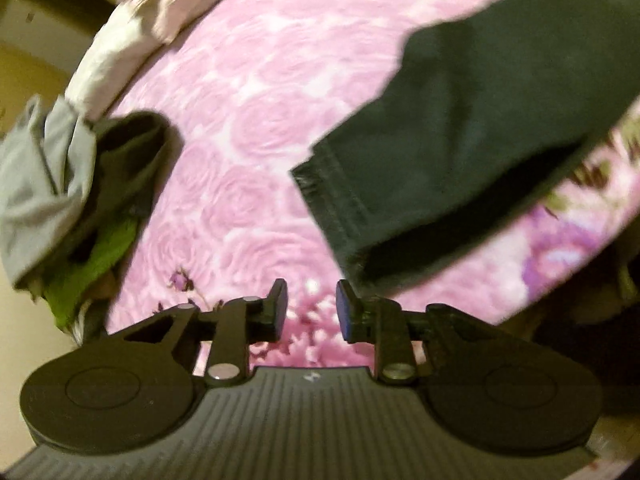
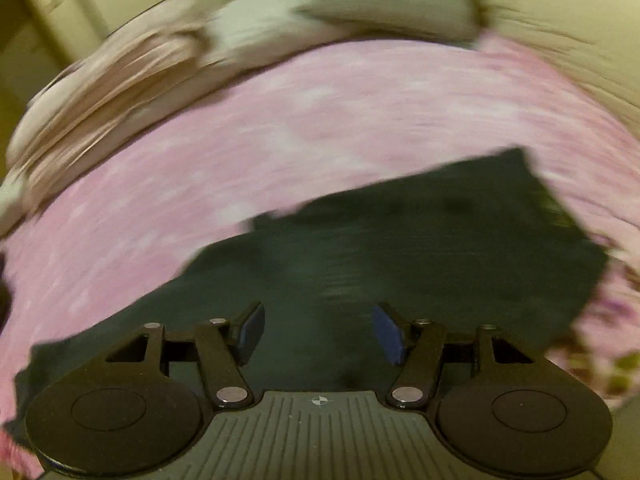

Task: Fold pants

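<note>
Hovering over a bed spread with a pink rose-print blanket (image 1: 256,128), my left gripper (image 1: 313,309) has its jaws a little apart, nothing between them. Dark green pants (image 1: 480,128) lie flat on the blanket ahead and to the right of it, one hemmed leg end reaching toward the jaws without touching them. At the left edge of the bed sits a heap of other clothes (image 1: 68,200), grey, dark and bright green. My right gripper (image 2: 318,332) hangs above the same pants (image 2: 420,248), jaws wide apart and empty, the dark cloth spread beneath them. Pale pillows (image 2: 360,8) line the far side of the blanket (image 2: 280,128); this view is blurred.
</note>
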`<state>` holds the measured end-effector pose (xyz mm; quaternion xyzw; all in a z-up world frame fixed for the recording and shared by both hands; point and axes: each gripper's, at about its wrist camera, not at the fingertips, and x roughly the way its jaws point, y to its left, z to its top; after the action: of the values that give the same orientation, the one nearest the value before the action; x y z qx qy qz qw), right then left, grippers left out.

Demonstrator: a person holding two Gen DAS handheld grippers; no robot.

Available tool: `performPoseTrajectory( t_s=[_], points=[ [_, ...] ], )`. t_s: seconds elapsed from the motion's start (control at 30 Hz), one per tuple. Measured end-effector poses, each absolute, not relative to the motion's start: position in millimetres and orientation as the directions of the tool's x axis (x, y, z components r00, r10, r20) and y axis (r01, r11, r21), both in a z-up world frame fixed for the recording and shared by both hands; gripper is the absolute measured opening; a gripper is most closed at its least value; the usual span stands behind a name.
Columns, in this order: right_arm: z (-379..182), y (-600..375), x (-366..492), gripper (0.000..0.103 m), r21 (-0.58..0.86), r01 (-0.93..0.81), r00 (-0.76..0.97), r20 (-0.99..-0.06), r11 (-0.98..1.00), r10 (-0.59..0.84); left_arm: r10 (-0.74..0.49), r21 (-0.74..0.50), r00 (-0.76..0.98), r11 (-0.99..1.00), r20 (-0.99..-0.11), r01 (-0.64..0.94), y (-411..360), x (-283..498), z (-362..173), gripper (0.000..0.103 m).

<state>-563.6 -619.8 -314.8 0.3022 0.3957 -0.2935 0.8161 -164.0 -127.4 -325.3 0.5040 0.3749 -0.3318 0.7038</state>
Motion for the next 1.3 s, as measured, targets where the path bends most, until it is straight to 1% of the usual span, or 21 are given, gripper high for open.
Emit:
performPoseTrajectory(
  t_s=[0.07, 0.2, 0.33, 0.5, 0.53, 0.57, 0.6, 0.63, 0.7, 0.8, 0.83, 0.93, 1.0, 1.03, 1.13, 1.2, 1.23, 1.3],
  points=[
    [-317, -587, -527, 0.058, 0.262, 0.663, 0.536, -0.82, 0.701, -0.2, -0.127, 0.407, 0.463, 0.313, -0.877, 0.858, -126, -139, -324, 0.031],
    [-324, -513, -470, 0.059, 0.237, 0.611, 0.537, -0.825, 0.755, -0.176, -0.235, 0.258, 0.353, 0.357, -0.906, 0.898, -138, -84, -340, 0.033],
    [-343, -440, -427, 0.059, 0.239, 0.612, 0.491, -0.862, 0.754, -0.125, -0.354, 0.124, 0.223, 0.28, -0.908, 0.952, -162, -43, -373, 0.033],
    [-367, -358, -388, 0.06, 0.22, 0.599, 0.419, -0.906, 0.77, -0.067, -0.43, -0.02, 0.051, 0.158, -0.902, 0.987, -185, -15, -411, 0.032],
    [-369, -349, -384, 0.06, 0.222, 0.608, 0.409, -0.91, 0.762, -0.061, -0.439, -0.035, 0.028, 0.136, -0.898, 0.99, -188, -11, -416, 0.032],
    [-371, -340, -381, 0.06, 0.23, 0.618, 0.404, -0.913, 0.751, -0.052, -0.448, -0.044, 0.009, 0.107, -0.894, 0.993, -190, -10, -419, 0.023],
    [-372, -334, -378, 0.06, 0.238, 0.624, 0.4, -0.915, 0.744, -0.042, -0.453, -0.041, 0.0, 0.08, -0.891, 0.996, -191, -11, -420, 0.017],
    [-373, -328, -374, 0.06, 0.24, 0.625, 0.395, -0.918, 0.743, -0.035, -0.458, -0.018, 0.011, 0.059, -0.889, 0.998, -189, -11, -418, 0.009],
    [-371, -317, -369, 0.06, 0.231, 0.615, 0.387, -0.922, 0.754, -0.033, -0.468, -0.037, -0.013, 0.043, -0.884, 0.998, -183, -8, -409, 0.005],
    [-369, -305, -362, 0.06, 0.228, 0.6, 0.386, -0.922, 0.767, -0.028, -0.467, -0.006, 0.016, 0.046, -0.884, 0.999, -163, -1, -387, 0.004],
    [-370, -304, -359, 0.06, 0.231, 0.595, 0.39, -0.92, 0.769, -0.025, -0.465, -0.014, 0.02, 0.068, -0.885, 0.998, -156, 6, -383, 0.004],
    [-382, -300, -352, 0.06, 0.231, 0.599, 0.376, -0.927, 0.767, -0.014, -0.434, -0.045, 0.003, 0.1, -0.901, 0.994, -151, 17, -390, 0.004],
    [-385, -298, -345, 0.06, 0.231, 0.602, 0.365, -0.931, 0.764, -0.006, -0.405, -0.026, 0.013, 0.092, -0.914, 0.995, -153, 15, -400, 0.004],
    [-384, -297, -342, 0.06, 0.239, 0.592, 0.376, -0.927, 0.769, -0.001, -0.403, -0.011, 0.03, 0.1, -0.915, 0.995, -151, 13, -401, 0.007],
    [-385, -292, -341, 0.06, 0.236, 0.557, 0.379, -0.925, 0.796, 0.009, -0.403, 0.005, 0.06, 0.134, -0.913, 0.991, -135, 11, -393, 0.008],
    [-388, -291, -342, 0.06, 0.239, 0.561, 0.373, -0.928, 0.793, 0.015, -0.428, -0.022, 0.043, 0.146, -0.903, 0.989, -124, 4, -382, 0.008],
    [-390, -293, -343, 0.06, 0.242, 0.569, 0.371, -0.929, 0.786, 0.018, -0.451, -0.067, 0.006, 0.146, -0.893, 0.987, -117, -1, -374, 0.008],
    [-394, -295, -343, 0.06, 0.247, 0.583, 0.366, -0.93, 0.774, 0.021, -0.454, -0.139, -0.071, 0.117, -0.888, 0.983, -112, -14, -371, 0.008]
  ],
)
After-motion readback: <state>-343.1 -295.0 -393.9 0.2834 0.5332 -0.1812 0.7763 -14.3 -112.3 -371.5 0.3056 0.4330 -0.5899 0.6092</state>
